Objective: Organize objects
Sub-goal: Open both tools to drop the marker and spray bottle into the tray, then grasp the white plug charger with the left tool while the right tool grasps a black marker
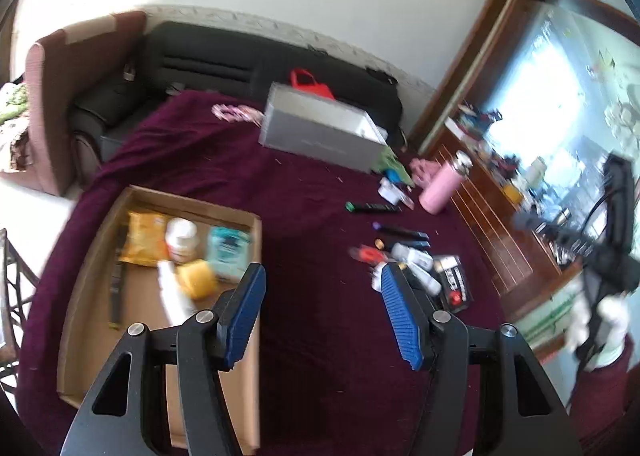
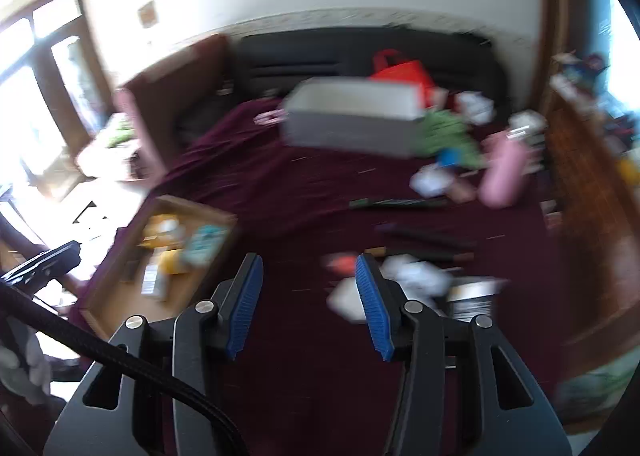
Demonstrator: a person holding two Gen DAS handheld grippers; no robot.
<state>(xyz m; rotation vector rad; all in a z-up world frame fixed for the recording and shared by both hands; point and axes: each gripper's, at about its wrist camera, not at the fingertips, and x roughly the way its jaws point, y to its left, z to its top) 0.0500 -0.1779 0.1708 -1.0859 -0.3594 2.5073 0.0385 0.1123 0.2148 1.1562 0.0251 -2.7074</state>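
Note:
My left gripper (image 1: 322, 276) hangs open above the maroon cloth (image 1: 312, 316), nothing between its blue pads. A shallow cardboard tray (image 1: 100, 252) lies to its left, holding a yellow snack bag (image 1: 144, 238), a white jar (image 1: 182, 238), a teal packet (image 1: 228, 252) and a yellow block (image 1: 198, 278). Right of the gripper lies a pile of small items (image 1: 420, 264), with pens (image 1: 400, 232) and a black remote (image 1: 376, 207) behind it. My right gripper (image 2: 308, 266) is open and empty over the same cloth; its blurred view shows the tray (image 2: 116, 280) at left and the pile (image 2: 416, 276) at right.
A grey open box (image 1: 320, 131) stands at the back of the cloth, with a red bag (image 1: 310, 81) behind it. A pink bottle (image 1: 444, 185) lies beside a wooden sideboard (image 1: 508, 240) crowded with items. A black sofa (image 1: 224, 63) and a chair (image 1: 64, 103) lie beyond.

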